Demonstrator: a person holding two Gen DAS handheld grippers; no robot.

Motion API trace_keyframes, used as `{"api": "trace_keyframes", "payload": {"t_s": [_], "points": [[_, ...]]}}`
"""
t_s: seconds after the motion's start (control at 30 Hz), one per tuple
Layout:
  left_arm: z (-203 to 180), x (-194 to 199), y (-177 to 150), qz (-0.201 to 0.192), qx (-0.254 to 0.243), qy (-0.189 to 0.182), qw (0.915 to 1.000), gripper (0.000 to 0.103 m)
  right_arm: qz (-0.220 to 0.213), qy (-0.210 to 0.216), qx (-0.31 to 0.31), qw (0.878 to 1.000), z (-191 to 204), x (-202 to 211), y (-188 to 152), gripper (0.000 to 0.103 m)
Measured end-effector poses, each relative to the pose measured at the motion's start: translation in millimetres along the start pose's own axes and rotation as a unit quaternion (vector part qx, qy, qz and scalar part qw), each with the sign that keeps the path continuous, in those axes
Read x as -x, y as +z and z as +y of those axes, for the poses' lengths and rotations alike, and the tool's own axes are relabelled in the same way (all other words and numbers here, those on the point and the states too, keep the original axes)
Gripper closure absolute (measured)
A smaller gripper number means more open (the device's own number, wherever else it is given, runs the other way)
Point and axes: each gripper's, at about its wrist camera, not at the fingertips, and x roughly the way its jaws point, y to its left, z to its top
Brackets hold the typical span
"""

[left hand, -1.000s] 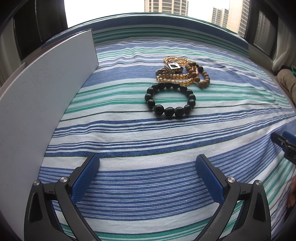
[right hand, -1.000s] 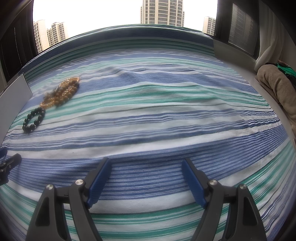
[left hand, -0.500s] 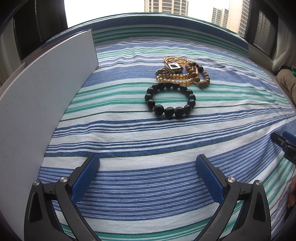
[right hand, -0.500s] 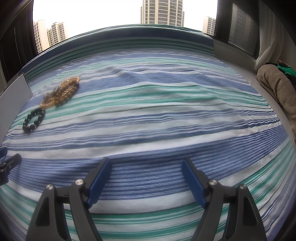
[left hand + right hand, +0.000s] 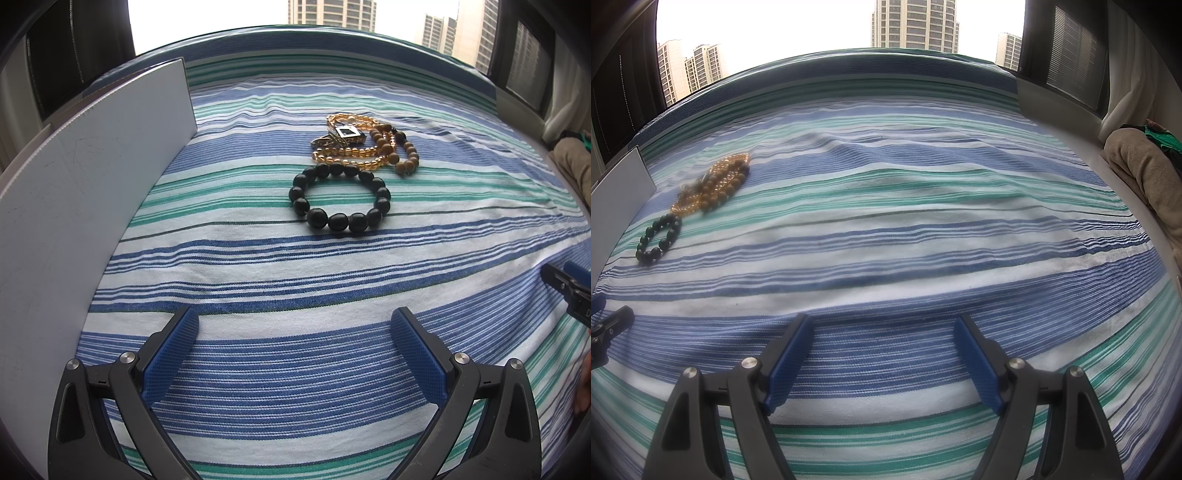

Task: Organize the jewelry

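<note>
A black bead bracelet (image 5: 341, 199) lies on the striped cloth ahead of my left gripper (image 5: 295, 317), which is open and empty, well short of it. Just behind it lies a pile: an amber bead bracelet (image 5: 351, 151), a brown wooden bead bracelet (image 5: 402, 155) and a small square metal piece (image 5: 347, 132). In the right wrist view the black bracelet (image 5: 659, 238) and the amber and brown pile (image 5: 716, 184) lie far left. My right gripper (image 5: 882, 325) is open and empty over bare cloth.
A white board (image 5: 85, 184) stands upright along the left side of the cloth. A tan folded cloth (image 5: 1145, 177) lies at the right edge by the window. The right gripper's tip (image 5: 569, 286) shows at the left view's right edge.
</note>
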Motion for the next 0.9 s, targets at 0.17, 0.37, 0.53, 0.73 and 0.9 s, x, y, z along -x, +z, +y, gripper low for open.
{"api": "trace_keyframes", "payload": {"t_s": [0.17, 0.37, 0.53, 0.73, 0.9], "points": [[0.3, 0.3, -0.2, 0.000, 0.000, 0.000, 1.0000, 0.000, 0.000, 0.000, 0.000, 1.000, -0.3, 0.2, -0.1, 0.023], [0.3, 0.3, -0.2, 0.000, 0.000, 0.000, 1.0000, 0.000, 0.000, 0.000, 0.000, 1.000, -0.3, -0.2, 0.2, 0.023], [0.2, 0.1, -0.1, 0.000, 0.000, 0.000, 1.0000, 0.000, 0.000, 0.000, 0.000, 1.000, -0.2, -0.6, 0.5, 0.023], [0.2, 0.0, 0.0, 0.000, 0.000, 0.000, 1.0000, 0.000, 0.000, 0.000, 0.000, 1.000, -0.3, -1.7, 1.1, 0.023], [0.2, 0.1, -0.1, 0.000, 0.000, 0.000, 1.0000, 0.000, 0.000, 0.000, 0.000, 1.000, 0.0, 0.2, -0.2, 0.023]]}}
